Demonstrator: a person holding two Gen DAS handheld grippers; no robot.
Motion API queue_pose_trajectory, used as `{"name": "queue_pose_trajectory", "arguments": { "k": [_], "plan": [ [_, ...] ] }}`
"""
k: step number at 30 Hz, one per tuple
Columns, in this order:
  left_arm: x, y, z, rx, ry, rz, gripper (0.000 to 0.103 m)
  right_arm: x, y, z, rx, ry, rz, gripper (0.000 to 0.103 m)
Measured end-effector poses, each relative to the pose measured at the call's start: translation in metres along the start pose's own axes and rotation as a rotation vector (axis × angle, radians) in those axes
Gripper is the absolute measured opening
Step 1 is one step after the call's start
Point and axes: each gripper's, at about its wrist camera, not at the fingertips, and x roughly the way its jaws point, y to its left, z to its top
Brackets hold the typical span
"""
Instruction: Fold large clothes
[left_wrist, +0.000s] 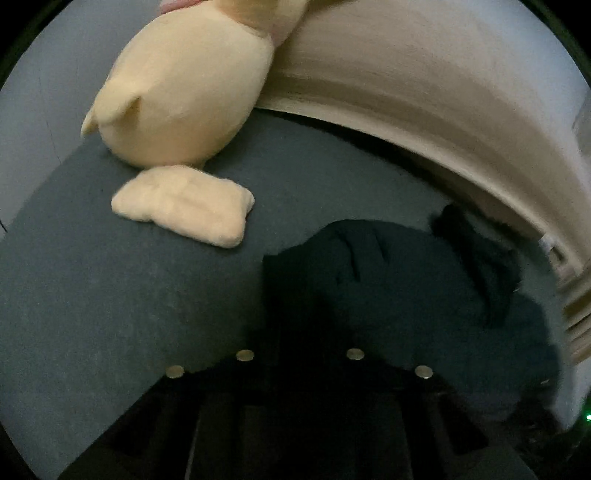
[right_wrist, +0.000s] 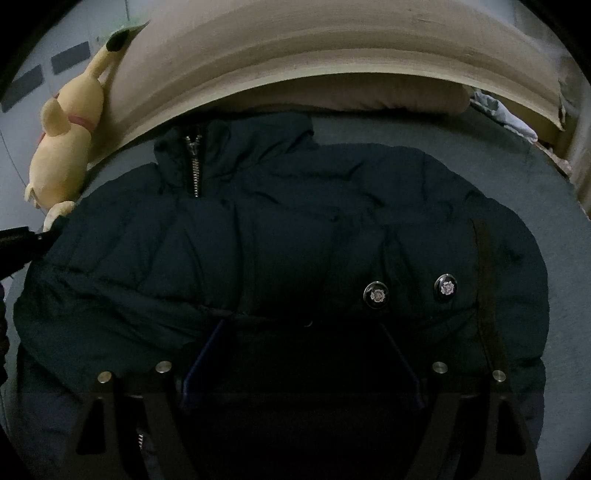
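While one dark navy puffer jacket (right_wrist: 280, 236) lies spread across the grey-blue bed sheet (right_wrist: 554, 192), both grippers hang low over it. From the right wrist view the jacket fills most of the bed: its collar points toward the beige headboard (right_wrist: 295, 48), one metal zipper (right_wrist: 194, 162) runs down from the collar, and two round crested snap buttons (right_wrist: 376, 294) sit side by side on the right part of the front. A dark strap or trim strip (right_wrist: 487, 280) runs down the jacket just right of the buttons. One brownish pillow (right_wrist: 388, 98) lies against the headboard behind the collar.

The right gripper (right_wrist: 301, 354) hovers over the near hem, its jaws spread wide with nothing visibly between them; the fabric there is too dark to tell whether the tips touch it. The left gripper (left_wrist: 299, 354) sits at the jacket's left edge (left_wrist: 388, 280); its jaws are lost in shadow, so I cannot tell how far apart they stand or whether they hold cloth. It also shows as a dark shape at the left border of the right wrist view.

One pale yellow plush toy (left_wrist: 184, 88) leans against the headboard at the bed's left corner, one flat foot (left_wrist: 184, 203) resting on the sheet, near the jacket but apart from it.
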Motion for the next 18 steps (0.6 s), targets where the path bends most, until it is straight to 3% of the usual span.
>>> {"name": "queue_pose_trajectory", "arguments": {
  "k": [3, 7, 9, 12, 15, 18],
  "plan": [
    [0.013, 0.004, -0.001, 0.018, 0.001, 0.029, 0.020, 0.000, 0.000, -0.001, 0.000, -0.005, 0.002, 0.084],
    [-0.010, -0.004, -0.004, 0.037, -0.060, 0.119, 0.029, 0.000, 0.001, -0.001, 0.003, 0.002, 0.003, 0.084],
    [-0.034, -0.010, -0.005, 0.023, -0.119, 0.166, 0.053, -0.002, 0.001, -0.001, 0.005, 0.000, 0.006, 0.085],
    [-0.079, -0.040, -0.022, 0.069, -0.269, 0.155, 0.072, -0.006, 0.000, 0.000, -0.003, -0.003, 0.030, 0.089],
    [-0.102, -0.085, -0.051, 0.207, -0.333, 0.105, 0.074, -0.024, -0.010, 0.003, 0.033, -0.002, 0.137, 0.090],
    [-0.095, -0.128, -0.078, 0.332, -0.327, 0.067, 0.074, -0.057, -0.036, 0.007, 0.133, -0.089, 0.203, 0.092]
  ]
}}
